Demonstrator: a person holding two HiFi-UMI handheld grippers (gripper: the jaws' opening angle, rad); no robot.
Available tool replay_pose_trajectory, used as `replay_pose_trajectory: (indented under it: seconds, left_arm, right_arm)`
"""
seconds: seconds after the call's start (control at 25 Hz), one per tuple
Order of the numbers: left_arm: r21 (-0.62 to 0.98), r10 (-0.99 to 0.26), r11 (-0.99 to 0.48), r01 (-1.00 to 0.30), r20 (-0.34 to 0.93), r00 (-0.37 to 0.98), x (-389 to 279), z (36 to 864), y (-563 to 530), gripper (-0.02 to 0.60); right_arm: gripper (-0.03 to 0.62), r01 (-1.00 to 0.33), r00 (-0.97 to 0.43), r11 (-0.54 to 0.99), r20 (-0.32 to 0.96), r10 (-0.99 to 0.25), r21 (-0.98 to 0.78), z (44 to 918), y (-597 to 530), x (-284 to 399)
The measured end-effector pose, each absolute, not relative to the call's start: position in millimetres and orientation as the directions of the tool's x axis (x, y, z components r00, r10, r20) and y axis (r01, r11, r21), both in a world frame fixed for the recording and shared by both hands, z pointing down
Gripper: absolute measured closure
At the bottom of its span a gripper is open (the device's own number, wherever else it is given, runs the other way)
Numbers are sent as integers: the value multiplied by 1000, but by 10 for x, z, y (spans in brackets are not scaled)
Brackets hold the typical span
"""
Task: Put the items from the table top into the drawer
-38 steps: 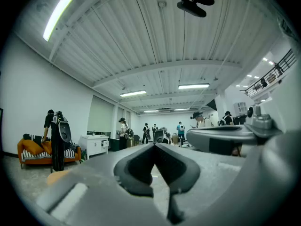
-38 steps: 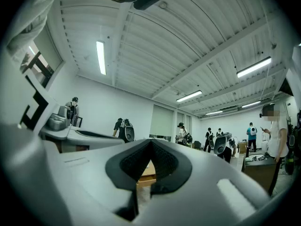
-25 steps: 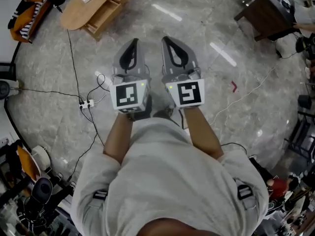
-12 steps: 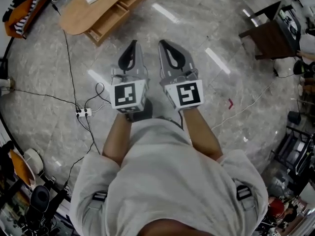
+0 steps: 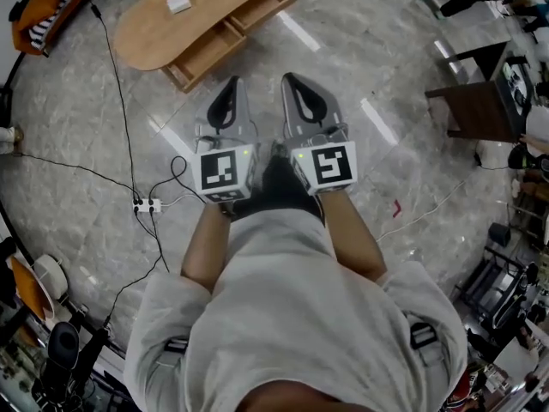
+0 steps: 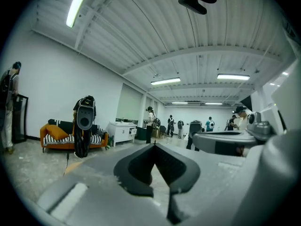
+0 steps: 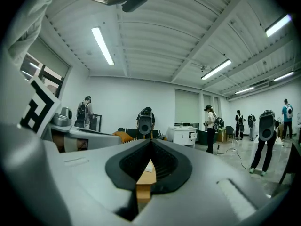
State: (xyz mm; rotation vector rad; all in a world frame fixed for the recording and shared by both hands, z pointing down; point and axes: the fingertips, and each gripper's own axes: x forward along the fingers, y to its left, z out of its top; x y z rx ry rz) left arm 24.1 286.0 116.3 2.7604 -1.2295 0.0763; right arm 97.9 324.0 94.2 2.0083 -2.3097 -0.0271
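Lying in the upper left of the head view, a small white item (image 5: 178,1) rests on the wooden table (image 5: 141,34), near the frame's top edge. An open drawer (image 5: 204,54) juts from the table's lower right edge. Bare marble floor (image 5: 343,67) lies between it and the left gripper (image 5: 230,86) and right gripper (image 5: 290,80), side by side at centre, jaws closed and empty. A cable (image 5: 123,110) crosses the floor at left.

The grey left gripper (image 6: 154,145) points level across the room, its jaws together at the tips. At far left stands an orange sofa (image 6: 56,134), with a white cabinet (image 6: 121,131) to its right.
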Motion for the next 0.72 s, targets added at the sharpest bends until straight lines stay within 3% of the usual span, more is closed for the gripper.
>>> replay_pose_trajectory:
  seconds: [0.56, 0.72]
  left_arm:
    - [24, -875, -437, -899, 219, 431, 394, 1459, 604, 563]
    - [15, -868, -435, -900, 260, 423, 547, 1577, 236, 563]
  right_arm:
    - [587, -928, -372, 374, 77, -925, 8, 1341, 825, 1520]
    - [586, -917, -399, 399, 105, -911, -24, 1458, 372, 1601]
